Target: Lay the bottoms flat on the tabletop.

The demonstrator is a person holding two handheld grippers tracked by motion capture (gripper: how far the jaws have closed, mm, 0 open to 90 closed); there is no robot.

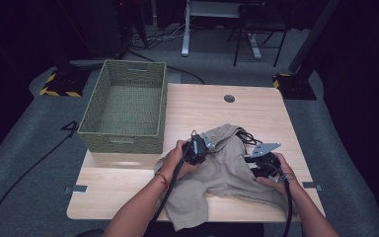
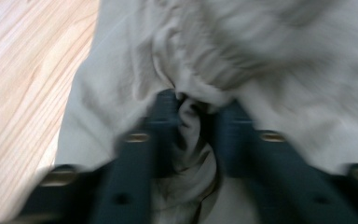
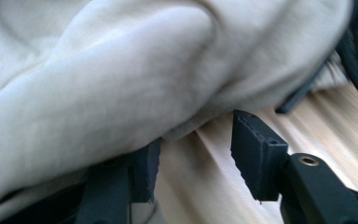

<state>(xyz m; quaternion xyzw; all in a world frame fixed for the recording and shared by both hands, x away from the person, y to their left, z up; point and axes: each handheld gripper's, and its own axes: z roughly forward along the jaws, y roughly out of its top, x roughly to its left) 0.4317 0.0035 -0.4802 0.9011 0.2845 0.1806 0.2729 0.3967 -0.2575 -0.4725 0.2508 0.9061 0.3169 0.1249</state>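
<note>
Pinching a bunched fold of crumpled beige cotton trousers [image 2: 191, 130] to lift them, L claw [image 2: 192, 122] is clamped; R claw [image 3: 193, 156] gapes at hem, w/ cloth over one jaw.

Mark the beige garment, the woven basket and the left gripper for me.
beige garment [image 1: 227, 173]: high view, middle of the crumpled cloth.
woven basket [image 1: 123, 143]: high view, its near wall.
left gripper [image 2: 193, 126]: left gripper view, between its jaws, where a fold of cloth is pinched.
</note>
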